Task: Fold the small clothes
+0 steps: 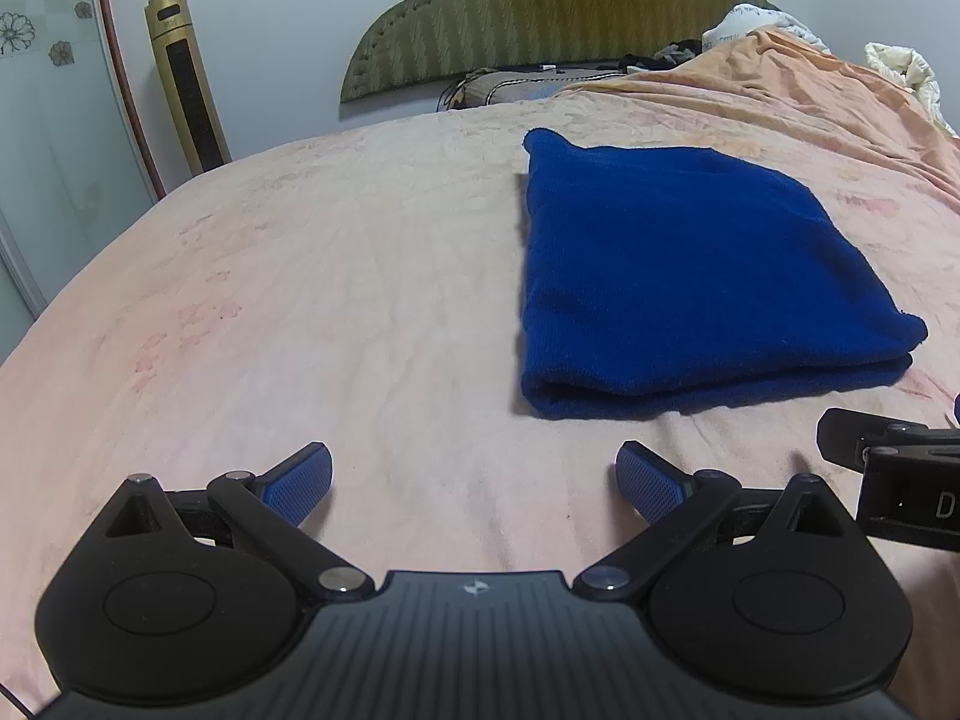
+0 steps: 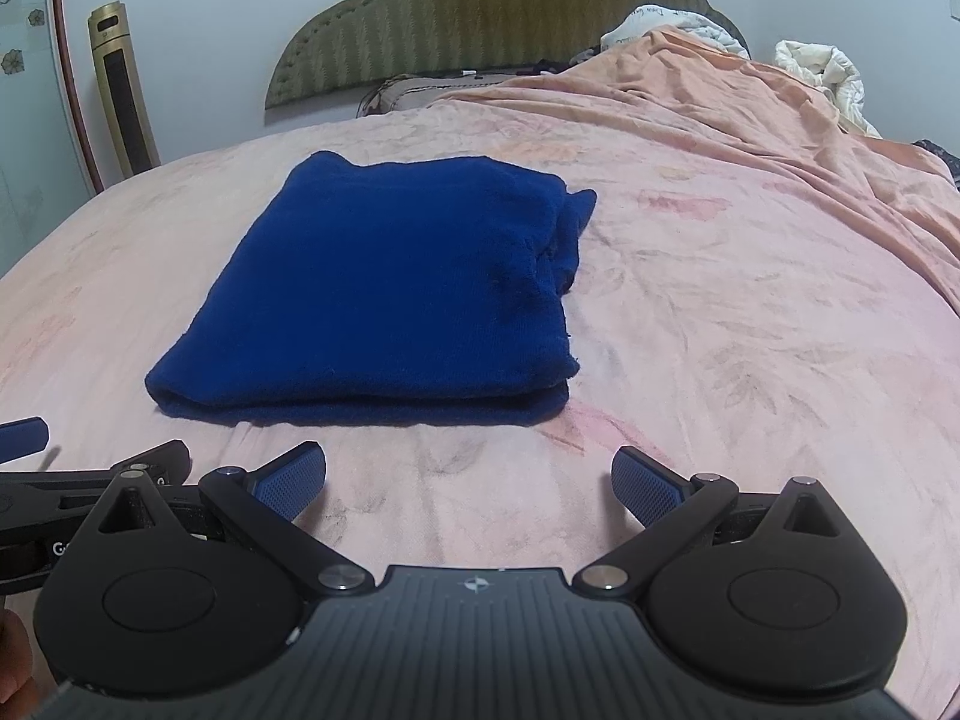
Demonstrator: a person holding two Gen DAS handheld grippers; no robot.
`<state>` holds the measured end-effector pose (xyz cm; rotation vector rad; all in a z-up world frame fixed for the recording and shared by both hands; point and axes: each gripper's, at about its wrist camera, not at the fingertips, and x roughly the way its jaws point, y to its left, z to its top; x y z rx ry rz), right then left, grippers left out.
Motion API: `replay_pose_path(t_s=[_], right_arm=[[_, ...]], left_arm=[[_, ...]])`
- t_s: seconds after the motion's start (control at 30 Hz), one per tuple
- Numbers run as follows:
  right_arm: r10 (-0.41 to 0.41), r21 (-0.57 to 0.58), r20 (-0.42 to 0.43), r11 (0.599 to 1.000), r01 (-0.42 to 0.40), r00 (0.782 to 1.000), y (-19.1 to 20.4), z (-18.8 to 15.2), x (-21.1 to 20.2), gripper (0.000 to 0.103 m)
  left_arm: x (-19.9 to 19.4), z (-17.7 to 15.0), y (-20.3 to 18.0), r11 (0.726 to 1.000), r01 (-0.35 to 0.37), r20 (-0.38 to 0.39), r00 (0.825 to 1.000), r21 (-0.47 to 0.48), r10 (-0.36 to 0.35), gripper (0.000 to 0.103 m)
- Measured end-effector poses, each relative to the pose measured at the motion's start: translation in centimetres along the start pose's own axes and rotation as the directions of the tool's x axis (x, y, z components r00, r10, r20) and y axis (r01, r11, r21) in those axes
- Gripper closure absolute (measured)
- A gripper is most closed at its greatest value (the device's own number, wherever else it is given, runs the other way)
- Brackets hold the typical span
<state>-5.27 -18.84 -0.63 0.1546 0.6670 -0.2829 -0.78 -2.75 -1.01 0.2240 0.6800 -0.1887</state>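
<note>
While both grippers (image 1: 474, 483) (image 2: 468, 483) gape empty, folded blue garment (image 2: 384, 294) lies on bed (image 2: 720, 330).

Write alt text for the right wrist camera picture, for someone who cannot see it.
A folded dark blue knitted garment lies flat on a pale pink floral bedsheet, just beyond the open, empty jaws of the black right gripper with blue pads. Behind it stand a green padded headboard and a gold tower fan; part of the left gripper shows at the left edge.
</note>
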Motion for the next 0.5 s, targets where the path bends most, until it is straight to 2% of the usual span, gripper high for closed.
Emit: replay_pose_path(t_s=[0.3,0.5], right_arm=[[0.002,-0.004,0.001,1.0,-0.002,1.0,0.02,0.03,-0.1,0.0],[0.009,-0.009,0.001,1.0,-0.009,1.0,0.1,0.06,-0.24,0.0]], left_arm=[[-0.22,0.16,-0.09,1.0,0.005,0.005,1.0,0.008,-0.005,0.001],[-0.7,0.17,-0.4,0.999,-0.011,0.041,0.999,0.036,0.009,0.001]])
